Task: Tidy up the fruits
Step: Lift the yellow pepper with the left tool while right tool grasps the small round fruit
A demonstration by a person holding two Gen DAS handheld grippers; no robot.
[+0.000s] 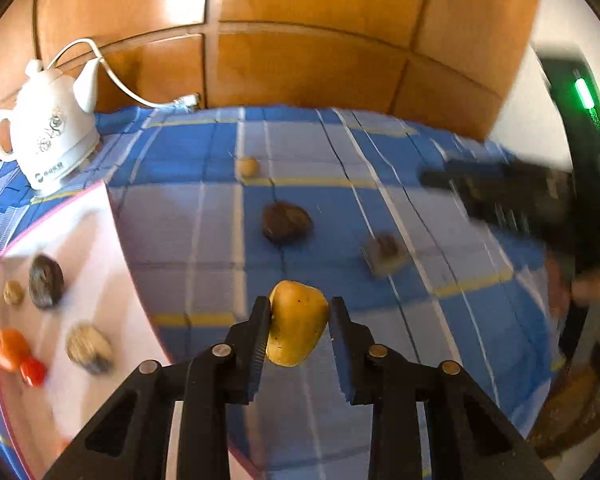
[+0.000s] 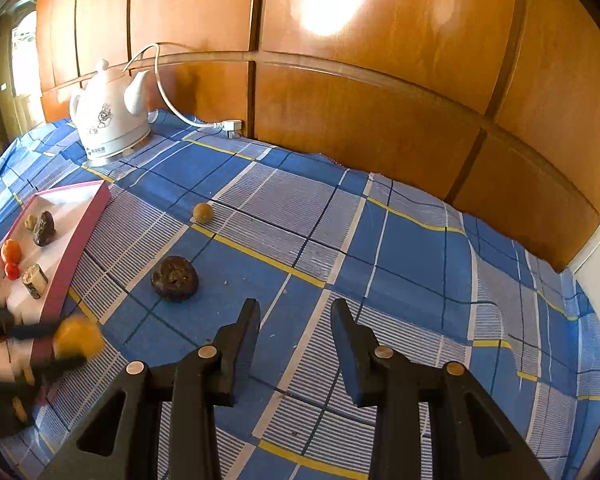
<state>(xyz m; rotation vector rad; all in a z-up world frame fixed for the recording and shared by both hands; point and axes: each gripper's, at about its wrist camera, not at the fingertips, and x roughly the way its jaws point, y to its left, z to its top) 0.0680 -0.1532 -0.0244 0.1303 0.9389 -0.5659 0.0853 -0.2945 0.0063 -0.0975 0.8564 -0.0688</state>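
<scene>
My left gripper (image 1: 300, 304) is shut on a yellow fruit (image 1: 298, 324), held above the blue checked cloth just right of the tray. The right wrist view shows that fruit (image 2: 78, 338), blurred, over the tray's near corner. On the cloth lie a dark brown fruit (image 1: 286, 222) (image 2: 175, 279), a small round tan fruit (image 1: 247, 167) (image 2: 203, 213) and a blurred grey-brown piece (image 1: 384, 254). The white tray with a pink rim (image 1: 112, 208) (image 2: 80, 236) holds several fruits, among them an orange one (image 1: 11, 348). My right gripper (image 2: 296, 304) is open over the cloth with nothing between its fingers.
A white electric kettle (image 1: 48, 128) (image 2: 108, 120) stands at the back left of the table, its cord running to a plug (image 2: 230, 125) by the wooden panelled wall. The cloth's right edge drops off near a white wall.
</scene>
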